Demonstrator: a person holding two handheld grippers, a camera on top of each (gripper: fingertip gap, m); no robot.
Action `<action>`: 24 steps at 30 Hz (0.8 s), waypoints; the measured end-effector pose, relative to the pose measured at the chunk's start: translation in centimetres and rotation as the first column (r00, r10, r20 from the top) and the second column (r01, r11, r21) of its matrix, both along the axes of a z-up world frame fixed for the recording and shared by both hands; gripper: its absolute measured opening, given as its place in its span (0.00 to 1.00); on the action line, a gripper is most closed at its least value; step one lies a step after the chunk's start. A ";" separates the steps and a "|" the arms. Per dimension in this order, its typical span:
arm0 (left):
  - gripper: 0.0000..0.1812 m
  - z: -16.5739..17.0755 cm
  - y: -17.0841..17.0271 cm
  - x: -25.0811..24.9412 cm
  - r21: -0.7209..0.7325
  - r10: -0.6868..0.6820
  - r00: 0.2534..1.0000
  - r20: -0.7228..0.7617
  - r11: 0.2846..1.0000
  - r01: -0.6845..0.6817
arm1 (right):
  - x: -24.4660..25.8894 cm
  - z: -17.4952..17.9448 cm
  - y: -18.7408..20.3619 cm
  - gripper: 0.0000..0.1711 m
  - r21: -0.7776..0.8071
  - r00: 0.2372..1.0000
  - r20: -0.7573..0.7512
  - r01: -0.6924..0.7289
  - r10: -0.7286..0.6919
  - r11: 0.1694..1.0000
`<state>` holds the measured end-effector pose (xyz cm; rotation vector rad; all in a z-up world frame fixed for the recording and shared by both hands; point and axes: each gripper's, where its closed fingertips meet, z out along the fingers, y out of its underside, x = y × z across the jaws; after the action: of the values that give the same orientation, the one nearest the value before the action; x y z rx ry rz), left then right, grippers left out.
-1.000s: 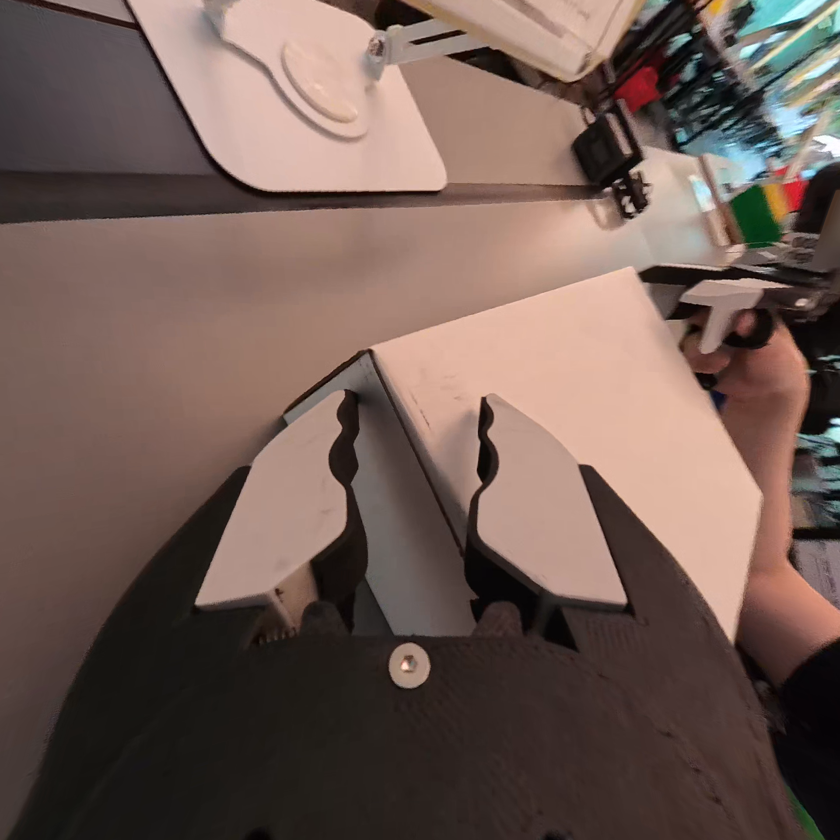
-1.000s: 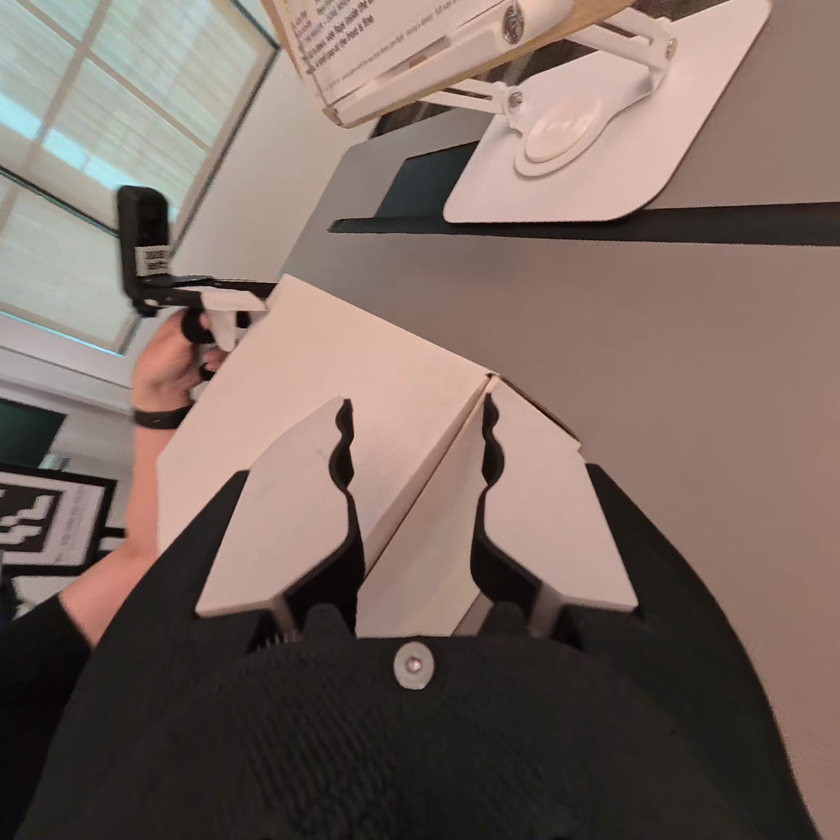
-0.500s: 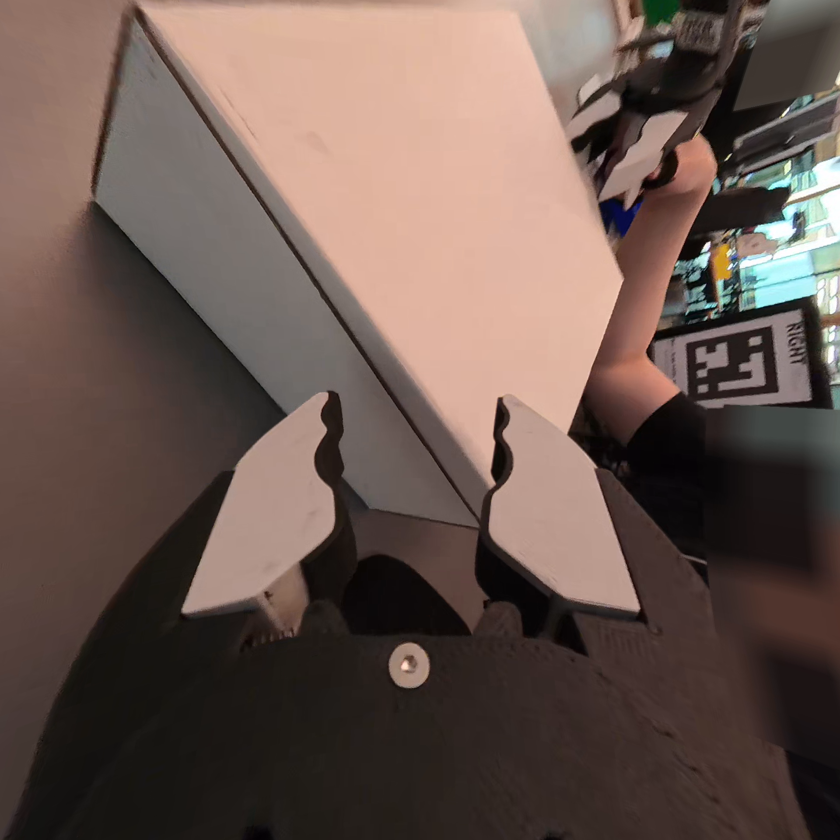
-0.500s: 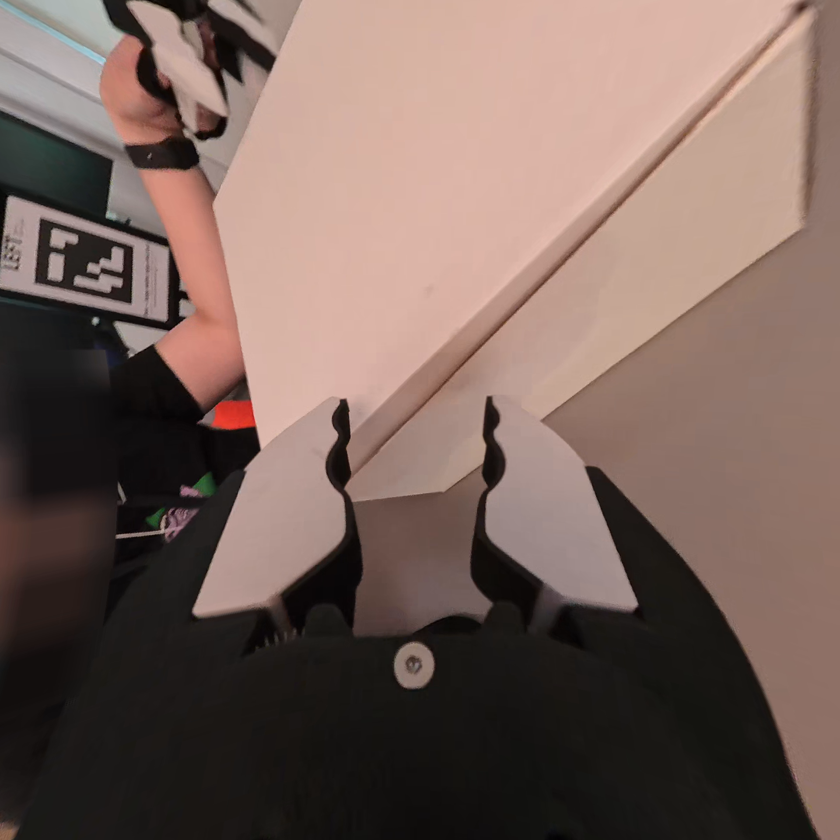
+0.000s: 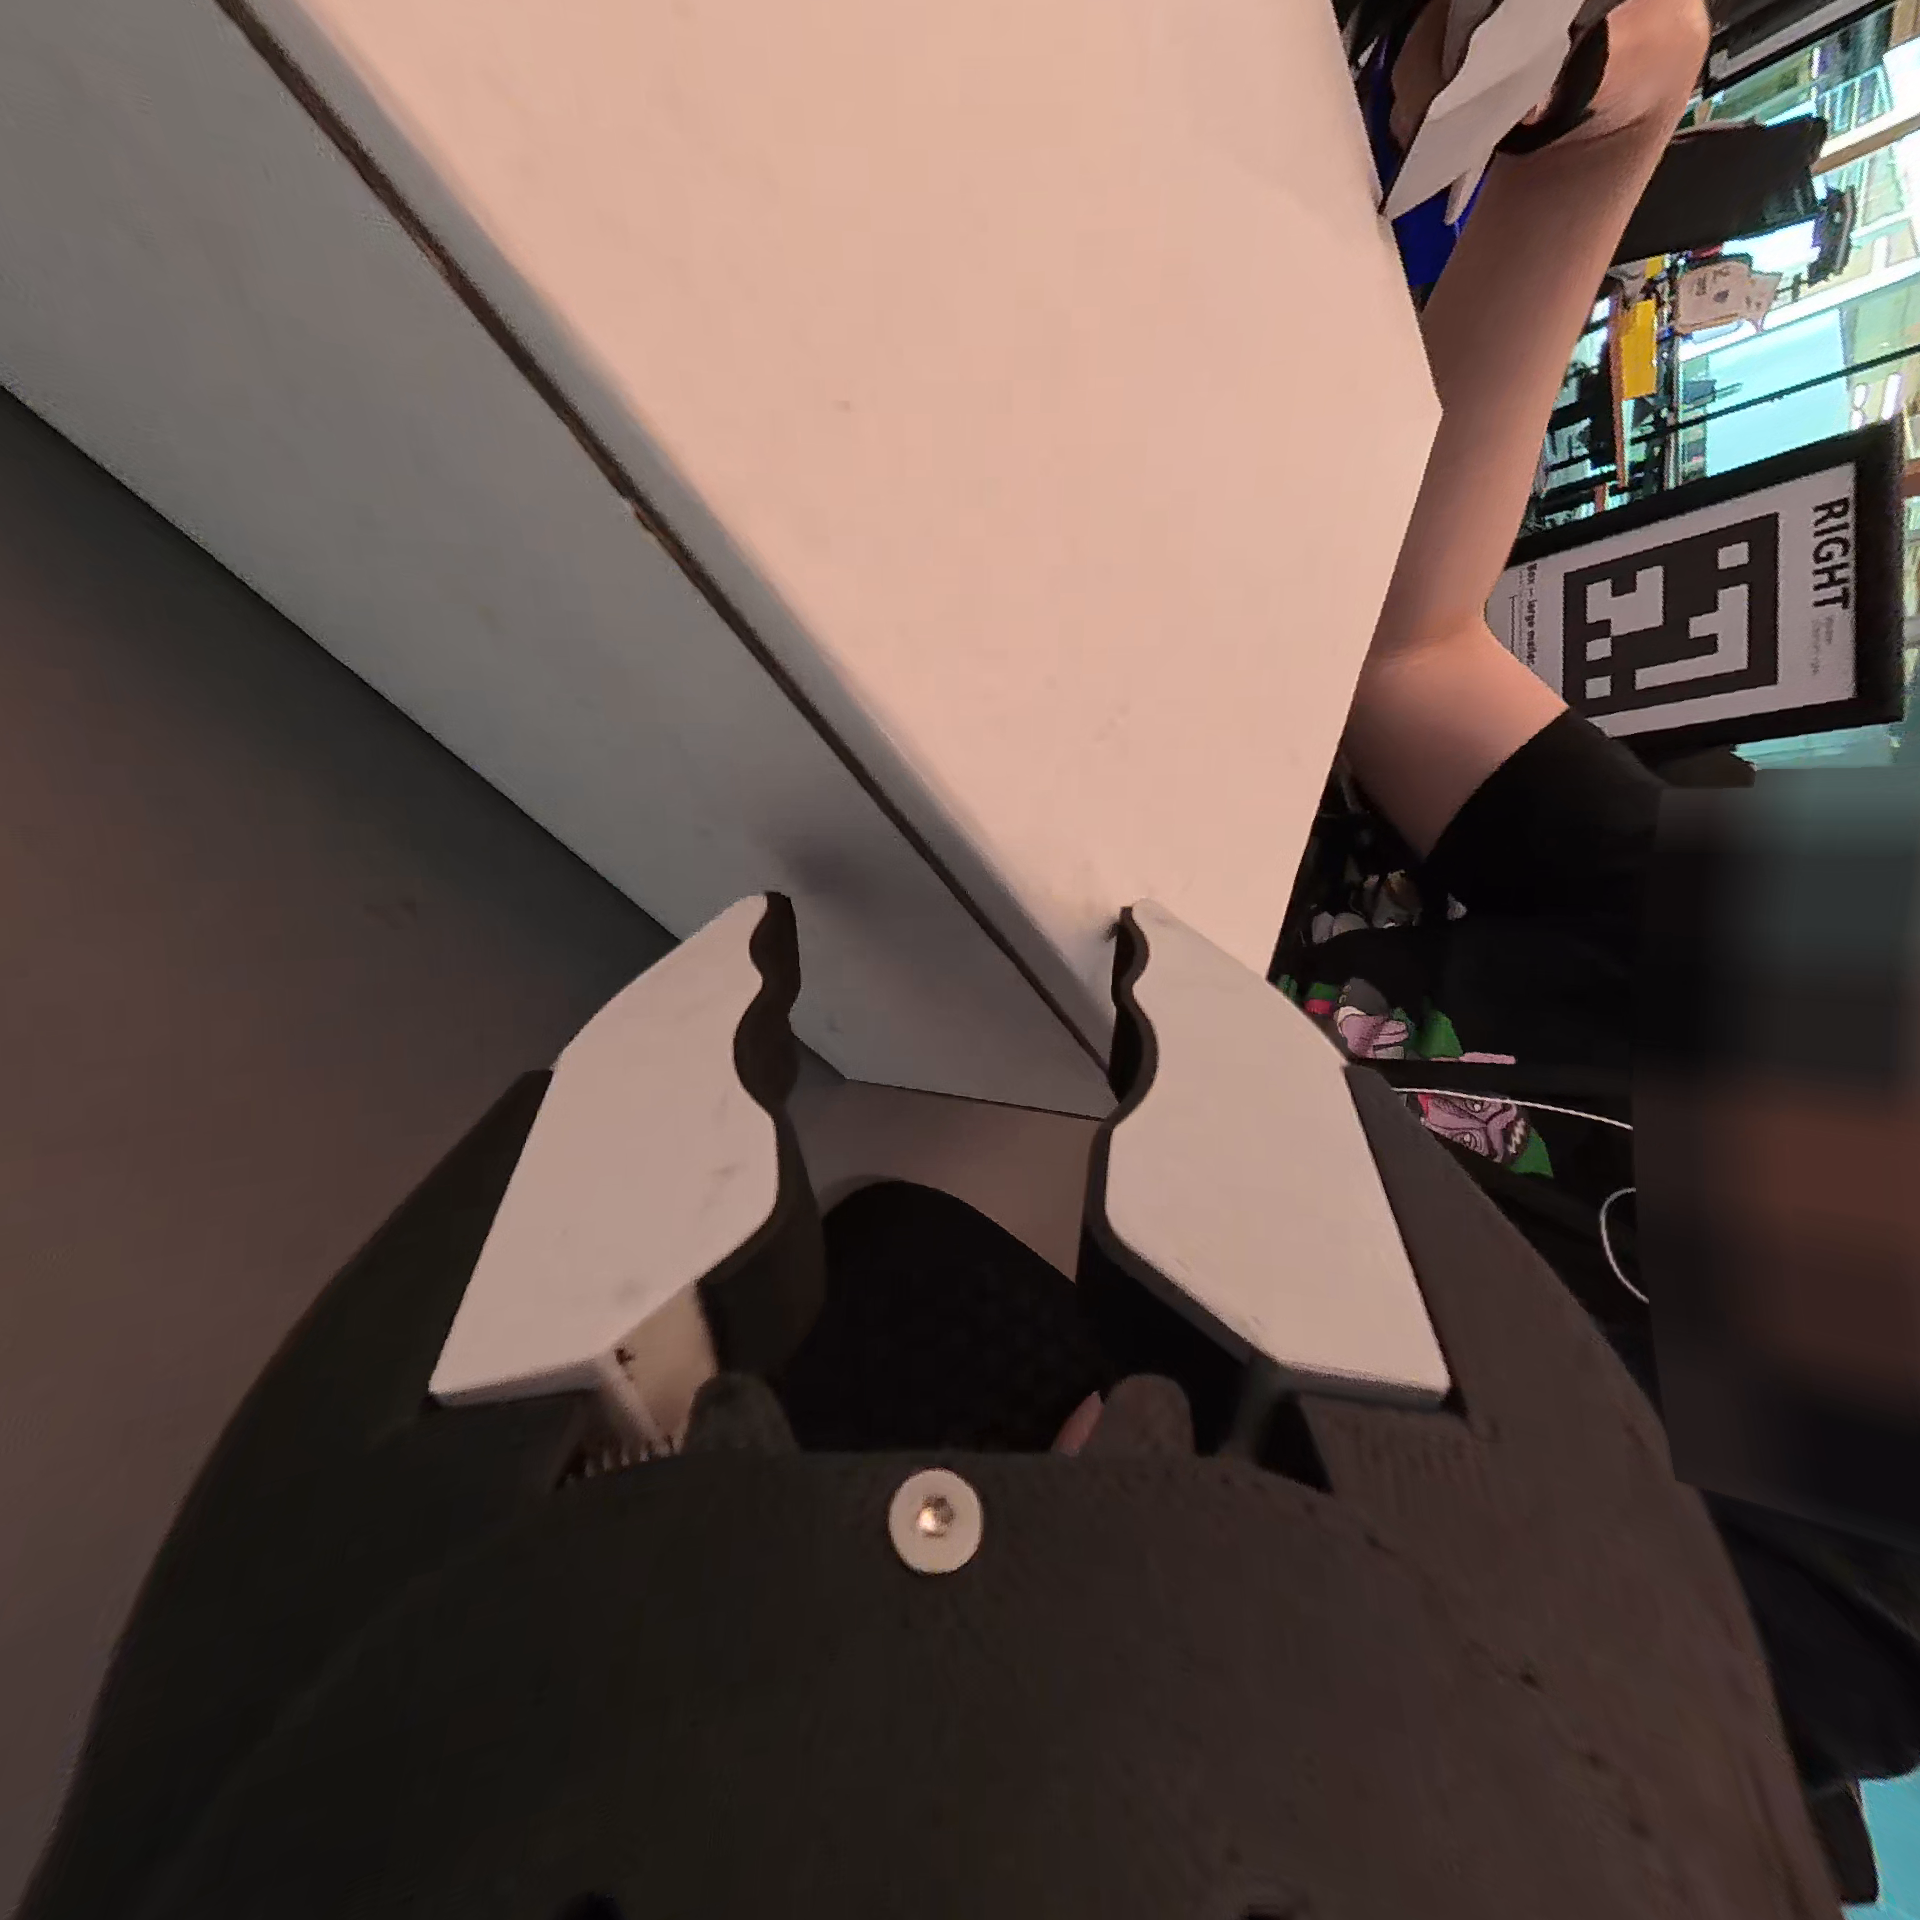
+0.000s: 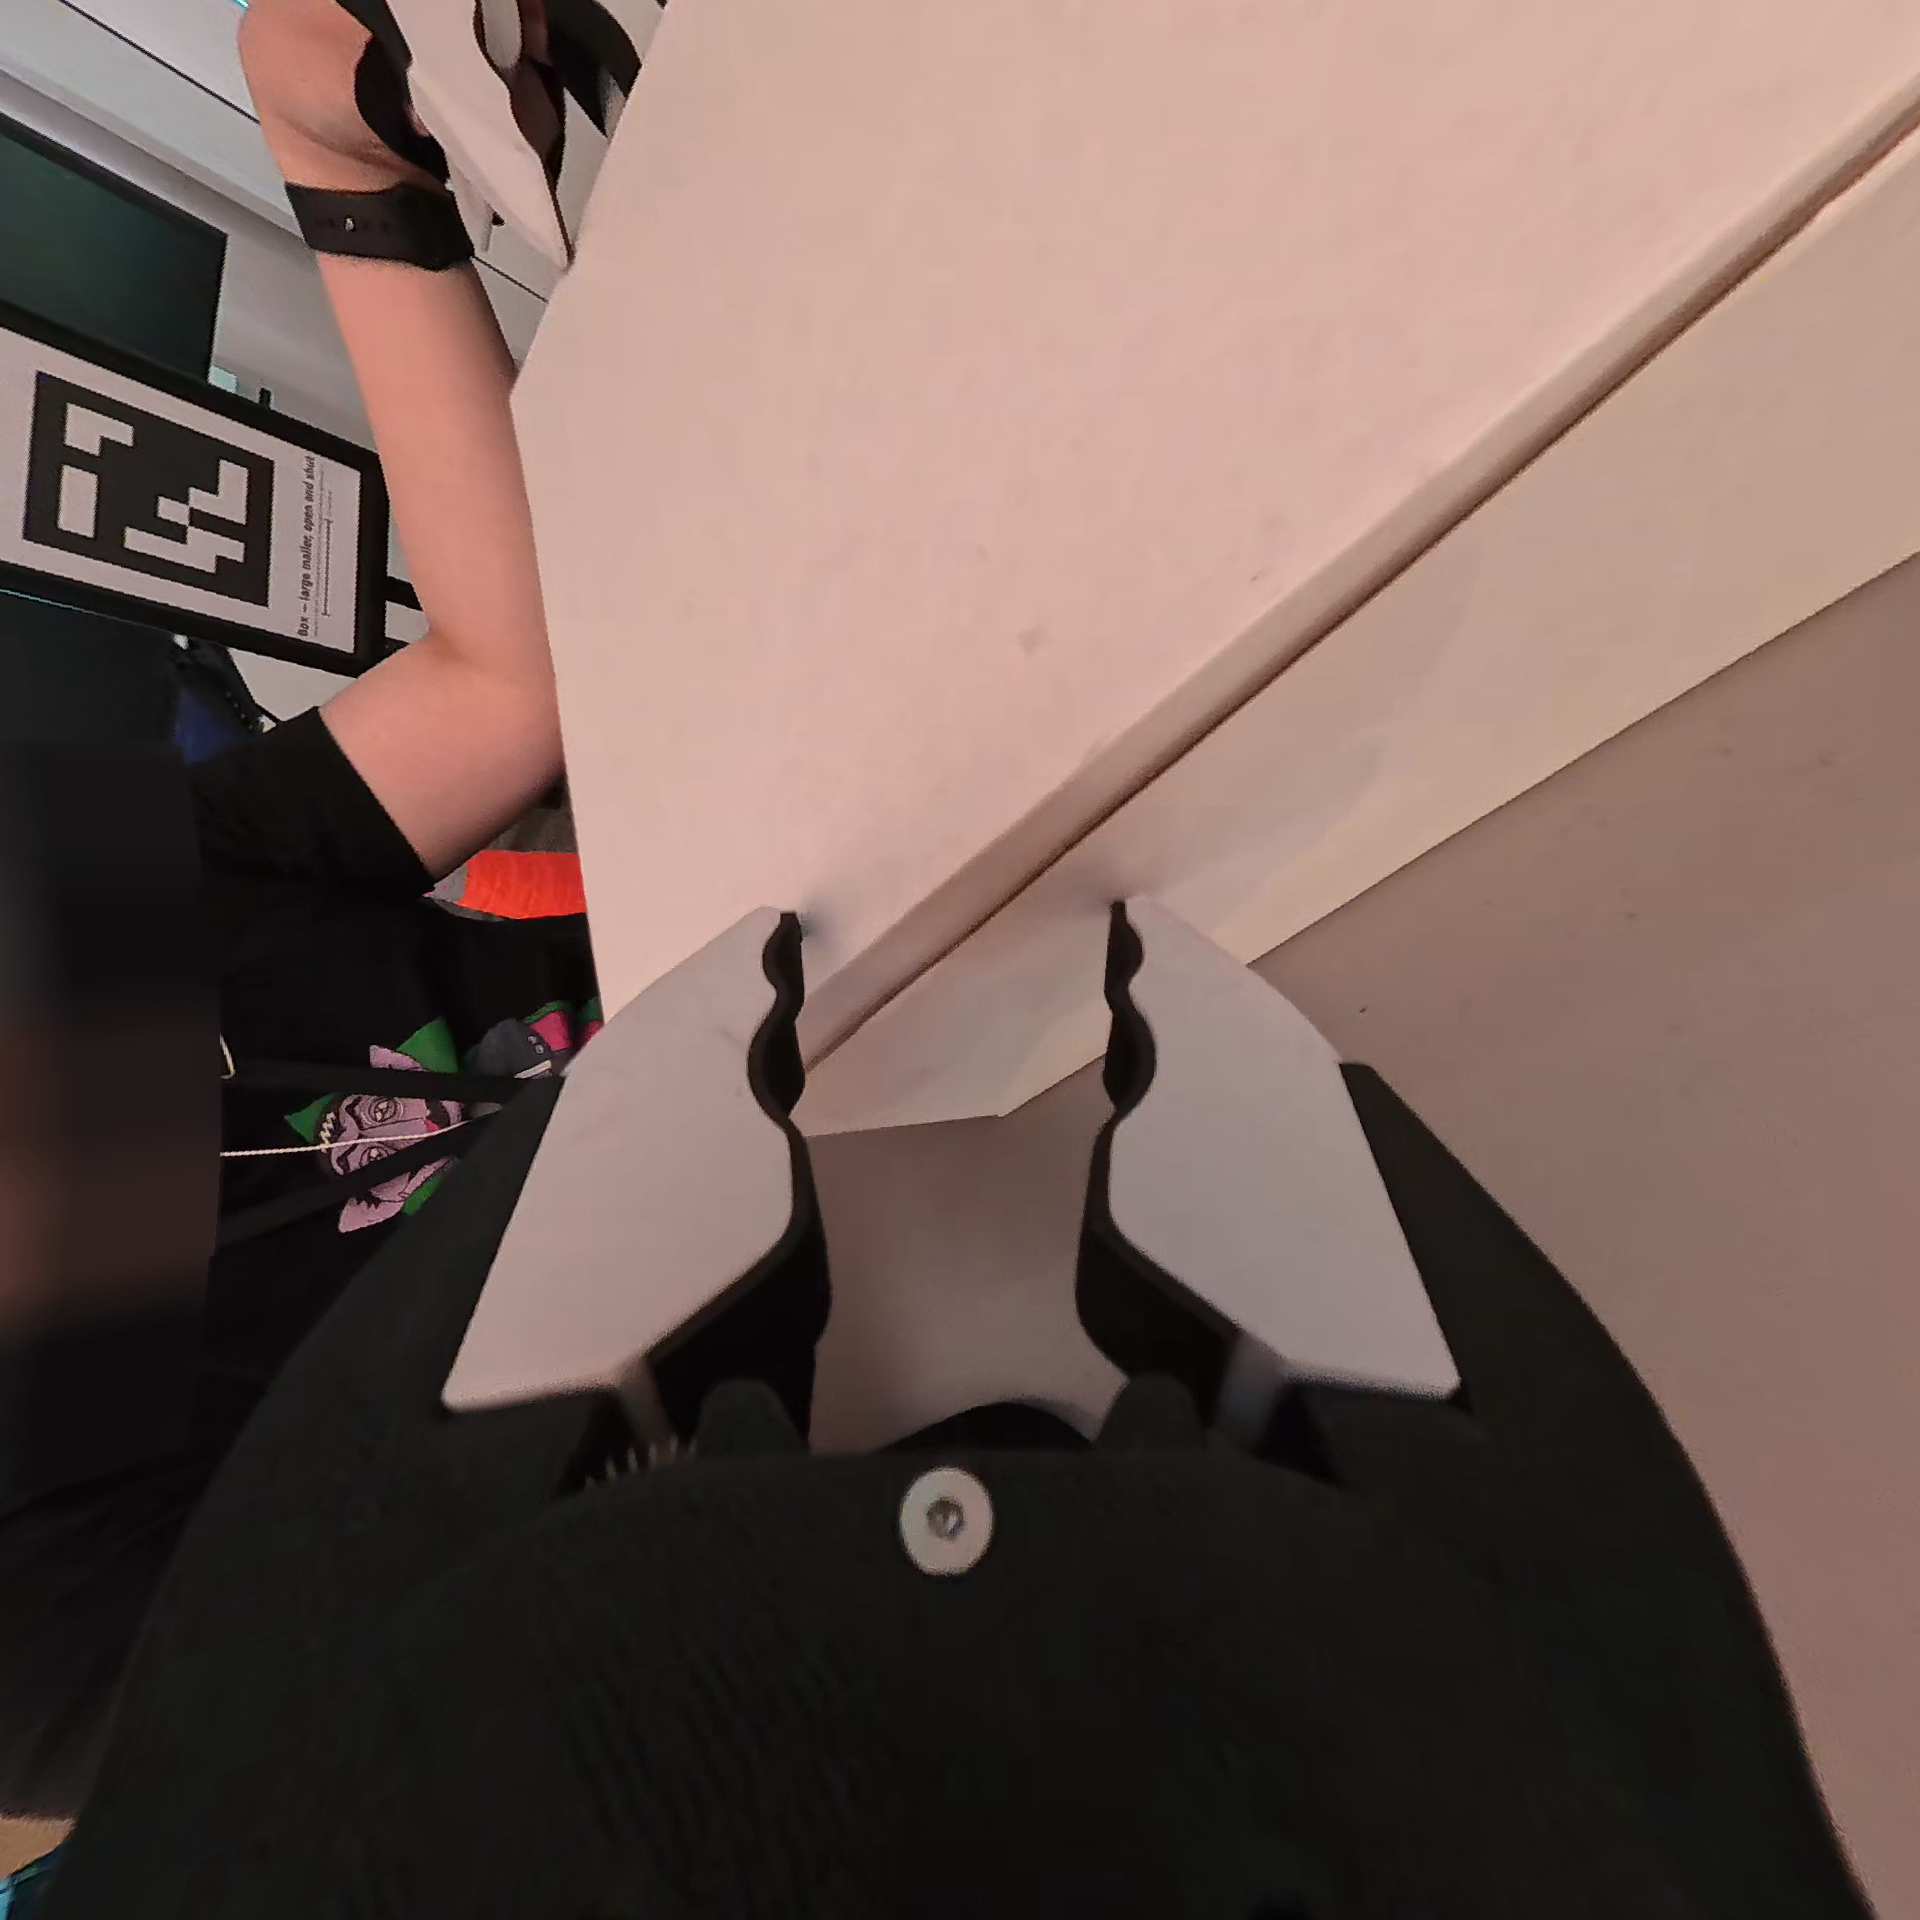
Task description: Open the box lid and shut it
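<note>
Grey tabletop (image 5: pixel 260 883) carries the white box (image 5: pixel 436 582), which fills the upper half of both wrist views; cluttered room with shelving and a black-and-white marker board (image 5: pixel 1704 613) shows behind. Change over the last second: both claws have dropped from the far corners of the box, where a stand and a dark tabletop seam were visible, down to the near corners, and the cameras now look up along the lid (image 5: pixel 935 364). Left claw (image 5: pixel 951 925) is spread, its tips sitting either side of the dark seam between lid and box side at the near corner, touching or just beside the cardboard, cannot tell which. Right claw (image 6: pixel 951 920) is also spread, straddling the same kind of seam on the opposite corner, one tip at the lid face (image 6: pixel 987 364), the other at the side wall (image 6: pixel 1507 644). Each view catches the other claw far off at the top edge, with a hand (image 6: pixel 312 94) and forearm. Lid looks flush and unopened; no gap wider than the seam line. Judgement: approach is finished, both claws are set at the lid's front edge, and the lift has not begun. Next likely needs the tips to catch the lid lip and swing it up evenly, otherwise the whole light box may tilt or slide on the tabletop.
</note>
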<state>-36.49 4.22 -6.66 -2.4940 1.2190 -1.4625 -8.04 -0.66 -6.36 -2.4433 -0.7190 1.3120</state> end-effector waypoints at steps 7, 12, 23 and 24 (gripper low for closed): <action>0.29 -0.6 -0.4 0.1 -0.045 -0.044 0.998 0.047 0.998 0.046 | -0.1 -1.0 0.0 0.33 -0.036 1.000 -0.012 -0.019 0.018 0.999; 0.29 -0.6 -0.4 0.2 -0.052 -0.049 0.996 0.072 0.997 0.052 | -0.1 -1.3 0.0 0.34 -0.051 0.999 -0.042 -0.024 0.022 0.998; 0.27 1.0 -1.1 -1.9 0.054 -0.096 0.990 0.105 0.994 0.091 | 1.0 0.0 -0.8 0.34 0.073 0.997 0.002 -0.076 0.076 0.994; 0.26 1.2 -1.0 -2.4 0.082 -0.087 0.991 0.105 0.993 0.079 | 1.4 0.3 -1.2 0.33 0.097 0.996 0.013 -0.088 0.087 0.991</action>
<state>-38.91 3.20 -5.45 -2.3077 1.3480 -1.5151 -6.61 -1.84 -6.11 -2.3664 -0.8808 1.2665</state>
